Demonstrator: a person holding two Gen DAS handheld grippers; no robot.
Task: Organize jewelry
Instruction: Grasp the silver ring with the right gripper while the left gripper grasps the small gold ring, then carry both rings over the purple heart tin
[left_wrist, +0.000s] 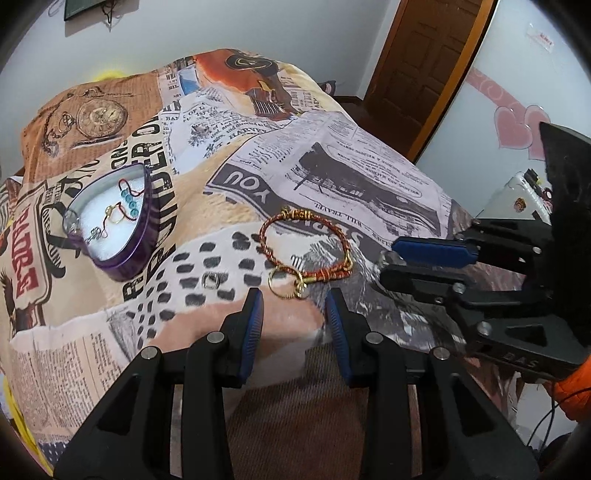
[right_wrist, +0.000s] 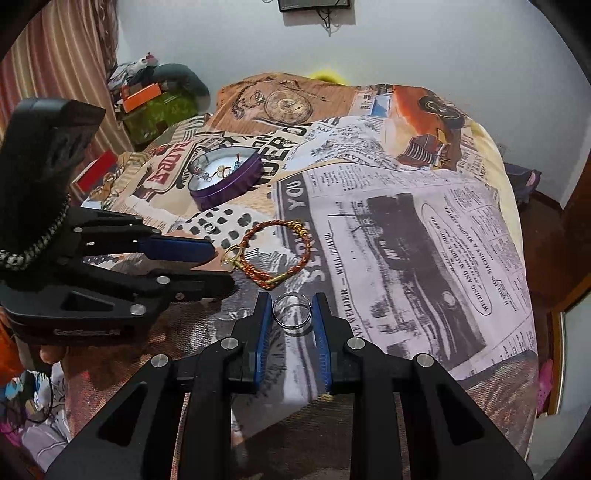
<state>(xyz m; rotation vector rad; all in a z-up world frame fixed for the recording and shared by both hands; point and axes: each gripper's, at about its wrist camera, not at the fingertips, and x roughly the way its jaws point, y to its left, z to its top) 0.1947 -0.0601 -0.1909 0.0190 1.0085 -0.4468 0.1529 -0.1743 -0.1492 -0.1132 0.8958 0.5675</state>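
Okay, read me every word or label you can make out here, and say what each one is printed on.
"YOU", big letters, upside down: bedsheet
"WILL TRAVEL": sheet's newspaper print
"WELDING AND MACHINE SHOP SERVICE": oval on sheet
"BAS", partly hidden: right gripper body
Left gripper body logo: blurred
Fine newsprint: too small

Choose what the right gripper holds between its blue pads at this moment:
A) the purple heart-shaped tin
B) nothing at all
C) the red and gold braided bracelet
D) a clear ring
D: in the right wrist view the right gripper has its pads against both sides of a clear ring, while the braided bracelet lies apart on the printed bedspread.
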